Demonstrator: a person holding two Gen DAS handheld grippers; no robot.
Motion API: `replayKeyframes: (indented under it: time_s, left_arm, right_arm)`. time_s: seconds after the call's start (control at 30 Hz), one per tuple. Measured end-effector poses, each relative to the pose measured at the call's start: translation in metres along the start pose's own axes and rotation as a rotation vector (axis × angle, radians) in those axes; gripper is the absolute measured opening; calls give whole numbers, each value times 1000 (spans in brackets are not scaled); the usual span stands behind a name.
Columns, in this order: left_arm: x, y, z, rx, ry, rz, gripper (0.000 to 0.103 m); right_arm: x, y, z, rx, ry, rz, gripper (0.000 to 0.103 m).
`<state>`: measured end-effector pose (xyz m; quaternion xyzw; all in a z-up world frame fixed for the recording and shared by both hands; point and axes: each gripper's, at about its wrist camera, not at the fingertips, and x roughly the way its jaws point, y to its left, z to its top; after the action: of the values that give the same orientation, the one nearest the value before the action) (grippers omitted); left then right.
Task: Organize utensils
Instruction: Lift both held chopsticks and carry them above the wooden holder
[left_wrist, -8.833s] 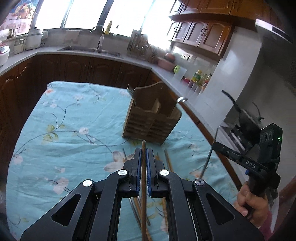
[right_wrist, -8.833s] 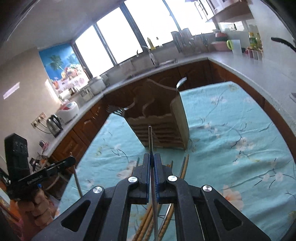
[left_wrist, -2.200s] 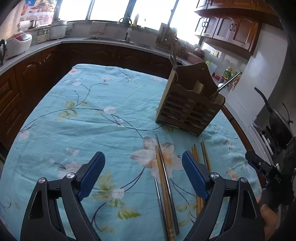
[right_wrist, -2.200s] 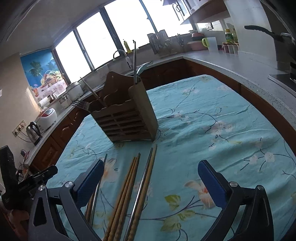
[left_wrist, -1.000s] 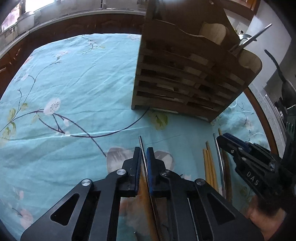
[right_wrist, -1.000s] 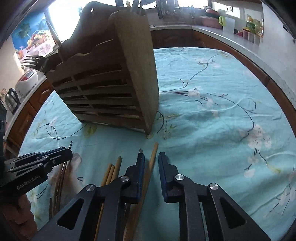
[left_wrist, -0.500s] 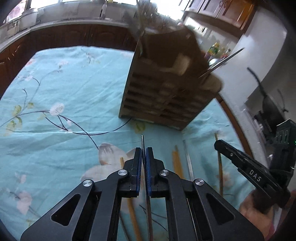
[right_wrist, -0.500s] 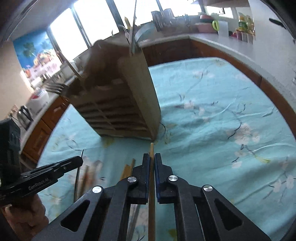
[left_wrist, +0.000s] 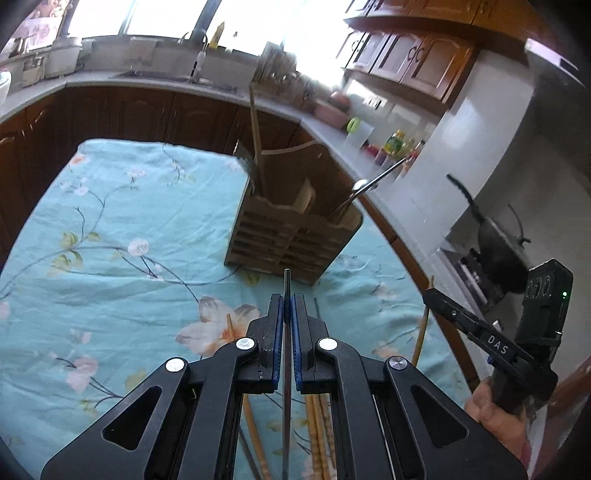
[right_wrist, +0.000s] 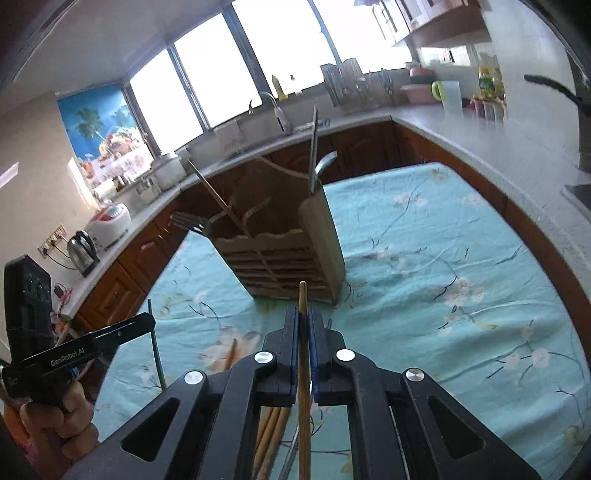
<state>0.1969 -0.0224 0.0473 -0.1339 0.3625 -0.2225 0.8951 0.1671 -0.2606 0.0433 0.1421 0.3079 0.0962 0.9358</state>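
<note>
My left gripper (left_wrist: 287, 301) is shut on a thin metal chopstick (left_wrist: 286, 284) and holds it above the table, in front of the wooden utensil holder (left_wrist: 291, 236). My right gripper (right_wrist: 303, 314) is shut on a wooden chopstick (right_wrist: 302, 295), also lifted, facing the holder (right_wrist: 284, 258). The holder has a fork, a spoon, a metal chopstick and a wooden chopstick in it. The left gripper shows in the right wrist view (right_wrist: 147, 321), the right gripper in the left wrist view (left_wrist: 430, 293). Several chopsticks (left_wrist: 317, 435) lie on the cloth under the grippers.
The table has a teal floral cloth (left_wrist: 122, 236). Dark wood cabinets and a grey counter (left_wrist: 147, 79) run around it, with a sink, bottles and a kettle (right_wrist: 83, 247). A black wok (left_wrist: 498, 251) stands on the stove at the right.
Both grippers, each shut on a chopstick, have risen and drawn back from the holder, which now looks smaller. Two seconds ago both were open over the lying chopsticks.
</note>
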Motion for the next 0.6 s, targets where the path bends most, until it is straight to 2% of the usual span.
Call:
replayKeyframes:
  time_s: [0.27, 0.6]
  left_arm:
    - [-29, -9, 4, 26, -63, -15, 3]
    - [-44, -17, 15, 56, -114, -20, 3]
  right_arm:
    - [-40, 17, 17, -51, -105, 21, 5]
    - [-51, 22, 35, -61, -168, 33, 5]
